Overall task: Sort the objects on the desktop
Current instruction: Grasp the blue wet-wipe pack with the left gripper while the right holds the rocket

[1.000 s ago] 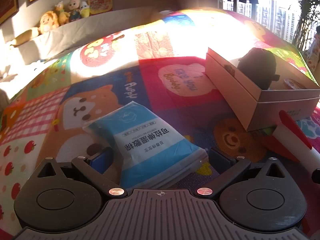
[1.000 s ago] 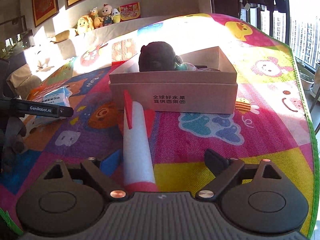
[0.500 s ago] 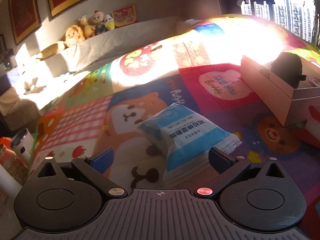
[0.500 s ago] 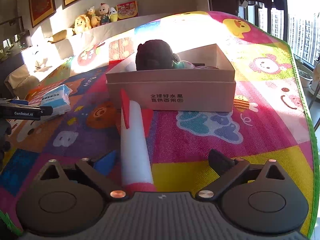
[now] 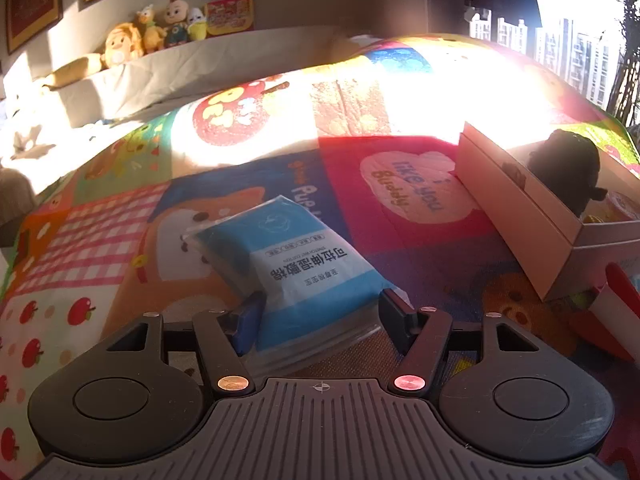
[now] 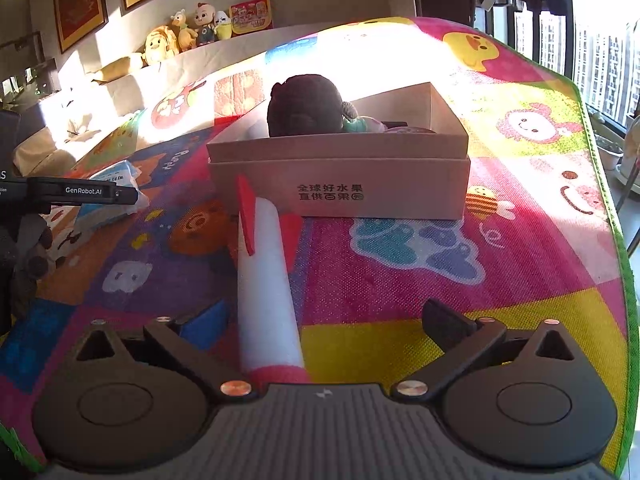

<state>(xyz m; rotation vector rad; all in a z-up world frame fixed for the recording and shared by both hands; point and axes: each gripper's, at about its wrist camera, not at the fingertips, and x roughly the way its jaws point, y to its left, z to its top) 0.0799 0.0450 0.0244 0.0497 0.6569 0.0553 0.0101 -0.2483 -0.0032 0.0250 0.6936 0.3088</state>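
A blue and white wipes pack (image 5: 296, 256) lies on the colourful play mat (image 5: 120, 240). My left gripper (image 5: 320, 316) is closing on the pack's near end, and both pads touch its sides. In the right wrist view a white foam rocket with red fins (image 6: 264, 280) lies between the jaws of my right gripper (image 6: 324, 316), which are opening wide and do not touch it. Beyond the rocket stands a beige cardboard box (image 6: 340, 196) holding a dark plush toy (image 6: 304, 108). The box (image 5: 516, 216) stands to the right of the pack.
A low ledge at the back carries several small plush toys (image 6: 188, 32). The mat's green edge (image 6: 624, 280) runs down the right side. The left gripper's black body (image 6: 80, 196) reaches in from the left of the right wrist view.
The left jaws have come in from wide open to the pack's sides, and that hand has shifted a little. The right jaws have spread slightly wider around the rocket.
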